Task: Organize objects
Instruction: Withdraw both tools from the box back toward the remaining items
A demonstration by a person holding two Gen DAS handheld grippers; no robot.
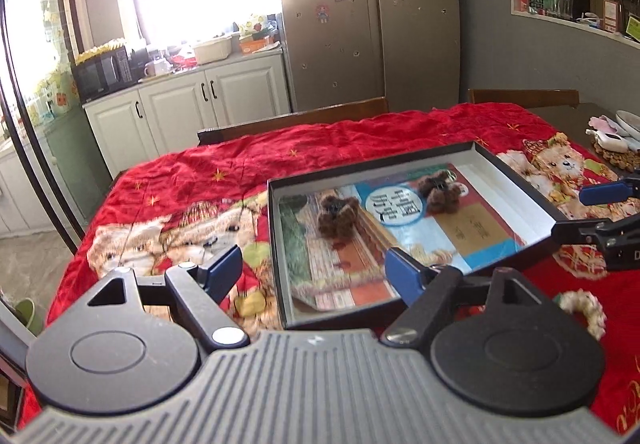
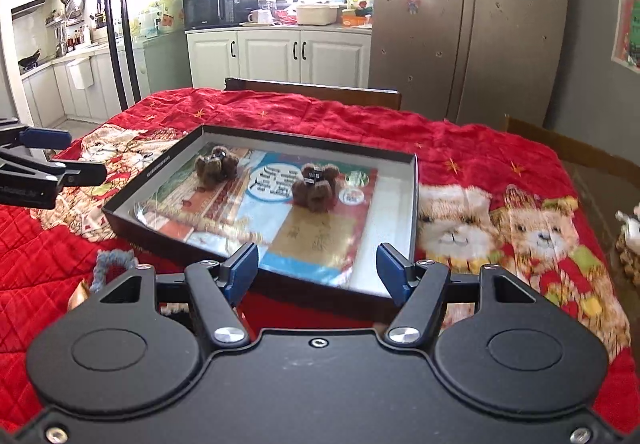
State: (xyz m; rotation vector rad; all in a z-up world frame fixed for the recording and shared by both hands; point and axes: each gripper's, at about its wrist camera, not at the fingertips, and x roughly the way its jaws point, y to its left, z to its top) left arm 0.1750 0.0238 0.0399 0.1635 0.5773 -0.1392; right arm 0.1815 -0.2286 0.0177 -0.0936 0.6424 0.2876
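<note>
Between the spread blue pads of the left claw [image 1: 316, 270] nothing is held; its jaws point down at the near left corner of the black box [image 1: 516, 168]. Inside lies a picture book [image 1: 400, 236] with two brown plush toys [image 1: 338, 214] on its cover. At the box's other side the right claw [image 2: 316, 268] hovers, jaws apart and empty, above the red-clothed tabletop [image 2: 280, 108].

Left wrist view low over the tabletop [image 1: 224, 164], box [image 1: 516, 168] close at 1 o'clock, right wrist view with box [image 2: 415, 204] near at 12 o'clock, both facing the fridge [image 1: 360, 24]
</note>
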